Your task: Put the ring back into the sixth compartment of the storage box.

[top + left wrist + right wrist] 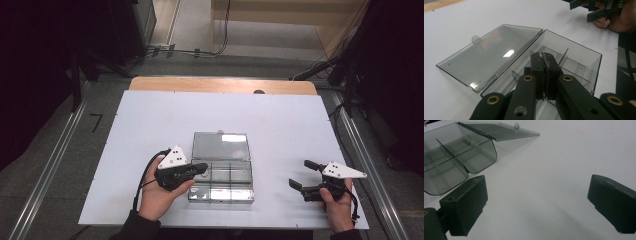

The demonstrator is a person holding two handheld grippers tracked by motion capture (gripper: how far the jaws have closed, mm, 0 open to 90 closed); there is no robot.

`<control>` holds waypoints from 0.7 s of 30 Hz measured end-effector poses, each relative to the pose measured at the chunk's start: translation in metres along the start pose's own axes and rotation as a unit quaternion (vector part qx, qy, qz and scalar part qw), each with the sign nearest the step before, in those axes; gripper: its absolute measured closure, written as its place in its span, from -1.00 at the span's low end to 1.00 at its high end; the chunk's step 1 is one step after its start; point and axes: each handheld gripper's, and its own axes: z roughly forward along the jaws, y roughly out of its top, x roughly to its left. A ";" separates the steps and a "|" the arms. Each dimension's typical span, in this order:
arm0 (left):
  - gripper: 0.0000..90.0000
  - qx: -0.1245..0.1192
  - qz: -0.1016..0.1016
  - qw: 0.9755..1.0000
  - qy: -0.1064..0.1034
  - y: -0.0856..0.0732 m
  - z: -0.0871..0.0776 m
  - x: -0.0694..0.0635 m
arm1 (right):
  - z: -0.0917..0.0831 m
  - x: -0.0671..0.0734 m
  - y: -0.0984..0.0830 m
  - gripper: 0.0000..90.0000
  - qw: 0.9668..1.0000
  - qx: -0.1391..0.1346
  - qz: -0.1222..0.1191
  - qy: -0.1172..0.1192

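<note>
A clear grey plastic compartment box [220,194] lies open on the white table, its lid [221,146] flat behind it. Thin dividers split its tray into several compartments, which look bare. My left gripper [202,169] reaches in from the box's left side, its tips over a left compartment. In the left gripper view its jaws [542,56] are shut, pad against pad, above the tray [579,52]. A tiny pale glint sits at the tips; I cannot tell whether it is a thing. My right gripper [300,173] rests to the right of the box, jaws wide open with nothing between them [536,192].
The white table top [280,125] runs bare to the right of and behind the box. A wooden strip [220,85] borders its far edge. Metal rails and cables lie on the floor around the table. The person's hands hold both grippers near the front edge.
</note>
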 end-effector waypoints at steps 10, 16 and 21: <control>0.96 0.002 0.006 1.000 -0.008 0.003 0.010 -0.006 | 0.000 -0.001 0.000 -0.97 1.000 -0.001 0.001 0.001; 0.96 0.002 0.009 1.000 -0.014 0.005 0.014 -0.009 | 0.000 -0.001 0.000 -0.97 1.000 0.000 0.000 0.002; 0.96 0.003 0.010 1.000 -0.020 0.006 0.019 -0.012 | 0.000 -0.001 0.000 -0.97 1.000 -0.002 0.000 0.003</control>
